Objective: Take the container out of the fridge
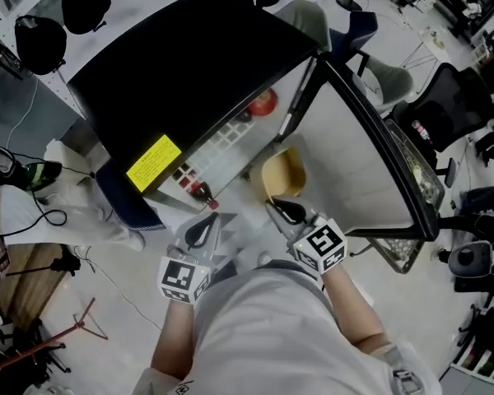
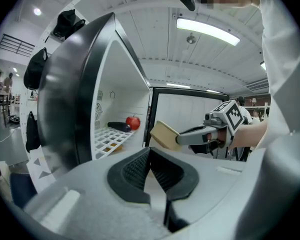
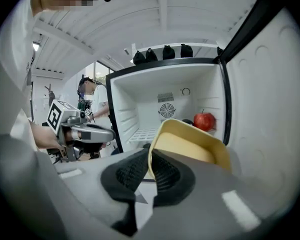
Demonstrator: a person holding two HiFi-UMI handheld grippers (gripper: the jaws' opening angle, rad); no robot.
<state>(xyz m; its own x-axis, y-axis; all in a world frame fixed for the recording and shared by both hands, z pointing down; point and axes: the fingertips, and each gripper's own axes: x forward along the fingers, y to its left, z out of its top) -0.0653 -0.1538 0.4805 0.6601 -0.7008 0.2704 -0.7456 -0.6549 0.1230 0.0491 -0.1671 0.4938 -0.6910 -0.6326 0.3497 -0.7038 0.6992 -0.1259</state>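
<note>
A pale yellow container (image 1: 281,174) (image 3: 190,144) hangs in front of the open black fridge (image 1: 189,64), outside its cavity. My right gripper (image 1: 285,212) (image 3: 150,171) is shut on the container's rim. In the left gripper view the container (image 2: 164,134) shows at the tip of the right gripper (image 2: 182,139). My left gripper (image 1: 202,231) (image 2: 149,176) is shut with nothing in it, held low beside the right one. The fridge door (image 1: 370,155) stands wide open to the right.
A red apple (image 1: 263,101) (image 3: 204,120) and a dark object (image 2: 118,127) lie on the white wire shelf (image 2: 110,140) inside. Small bottles (image 1: 196,189) stand in the fridge's lower part. Office chairs (image 1: 453,97) stand at the right, and a person (image 3: 92,104) is behind.
</note>
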